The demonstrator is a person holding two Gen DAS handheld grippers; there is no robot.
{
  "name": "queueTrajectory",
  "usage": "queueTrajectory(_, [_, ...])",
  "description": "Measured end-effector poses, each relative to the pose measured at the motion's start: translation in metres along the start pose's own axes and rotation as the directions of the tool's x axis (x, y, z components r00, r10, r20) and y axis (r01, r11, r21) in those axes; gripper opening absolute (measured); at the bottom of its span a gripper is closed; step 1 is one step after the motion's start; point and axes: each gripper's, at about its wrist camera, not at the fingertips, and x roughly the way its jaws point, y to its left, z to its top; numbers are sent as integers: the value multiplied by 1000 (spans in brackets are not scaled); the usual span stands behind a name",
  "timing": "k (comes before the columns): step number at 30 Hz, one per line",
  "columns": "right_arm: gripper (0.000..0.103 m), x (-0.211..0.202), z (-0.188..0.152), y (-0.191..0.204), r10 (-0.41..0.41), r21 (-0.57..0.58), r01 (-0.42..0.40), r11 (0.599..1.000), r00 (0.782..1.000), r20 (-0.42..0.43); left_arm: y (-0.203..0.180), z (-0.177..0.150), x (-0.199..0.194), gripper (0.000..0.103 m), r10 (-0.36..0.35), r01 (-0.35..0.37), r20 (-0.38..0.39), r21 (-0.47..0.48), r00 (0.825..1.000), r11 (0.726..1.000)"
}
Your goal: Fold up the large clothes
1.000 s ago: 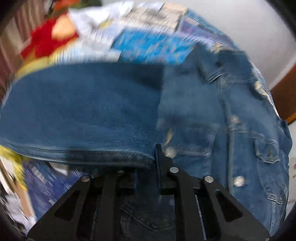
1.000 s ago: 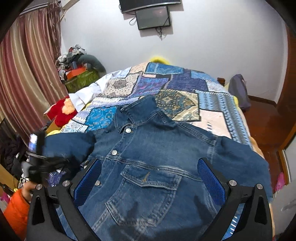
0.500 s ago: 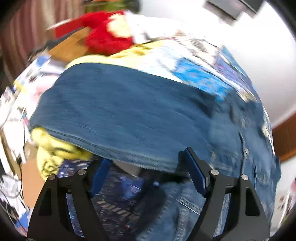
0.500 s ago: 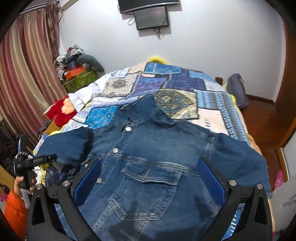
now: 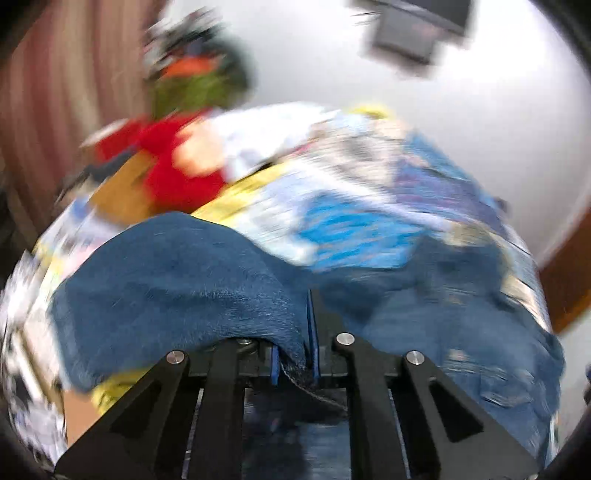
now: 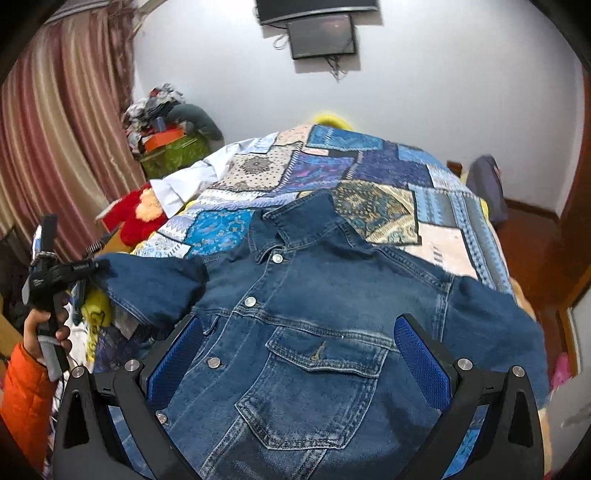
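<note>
A blue denim jacket (image 6: 314, 295) lies front up, buttoned, on the patchwork quilt (image 6: 369, 162) of a bed. My left gripper (image 5: 301, 314) has its jaws closing, and the edge of the jacket's left sleeve (image 5: 177, 280) is pinched between the blue pads. In the right wrist view the left gripper (image 6: 92, 266) holds that sleeve (image 6: 155, 284) raised off the bed's left edge, carried by a hand (image 6: 44, 325) in an orange cuff. My right gripper (image 6: 297, 321) hangs open above the chest pocket with nothing between its fingers.
A red plush toy (image 6: 129, 218) and a white garment (image 6: 192, 181) lie by the bed's left side. A green box (image 6: 173, 151) piled with clutter stands against the striped curtain (image 6: 55, 147). A screen (image 6: 321, 35) hangs on the far wall. A dark bag (image 6: 484, 184) sits at the right.
The left gripper opened, shut again on the sleeve's edge and rose, lifting the sleeve off the bed. The right gripper has stayed put and open.
</note>
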Motion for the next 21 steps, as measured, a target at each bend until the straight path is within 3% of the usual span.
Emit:
queueTrajectory(3, [103,-7,0,-9,18,35,-19,999,1000,10,-71,-8,-3,11,-112,112,-10,177,994,978])
queueTrajectory(6, [103,-18,-3,-19,0,51,-1,999,1000,24,-124,-35,18,11,-184,215,-137,273,973,938])
queueTrajectory(8, [103,-24,-5,-26,-8,61,7,998,1000,27,-144,-55,44,12,-228,299,-278,249,933,921])
queueTrajectory(10, [103,-32,-8,-34,-19,75,16,997,999,34,-149,-69,59,15,-252,342,-369,202,895,918])
queueTrajectory(13, [103,-43,-10,-45,-39,86,35,996,998,45,-148,-79,61,30,-274,370,-431,157,860,916])
queueTrajectory(14, [103,-45,-11,-48,-47,88,42,995,998,46,-141,-78,56,41,-291,384,-437,138,851,913])
queueTrajectory(15, [103,-46,-11,-51,-54,90,50,995,997,46,-136,-78,50,56,-305,391,-433,124,848,912])
queueTrajectory(17, [103,-46,-12,-56,-66,95,61,994,997,46,-120,-78,33,74,-311,380,-403,103,861,919])
queueTrajectory(20, [103,-41,-13,-57,-65,103,61,993,997,38,-85,-71,17,76,-307,356,-356,79,883,931])
queueTrajectory(21, [103,-38,-13,-56,-64,103,60,993,997,35,-70,-68,13,76,-287,324,-335,61,897,944])
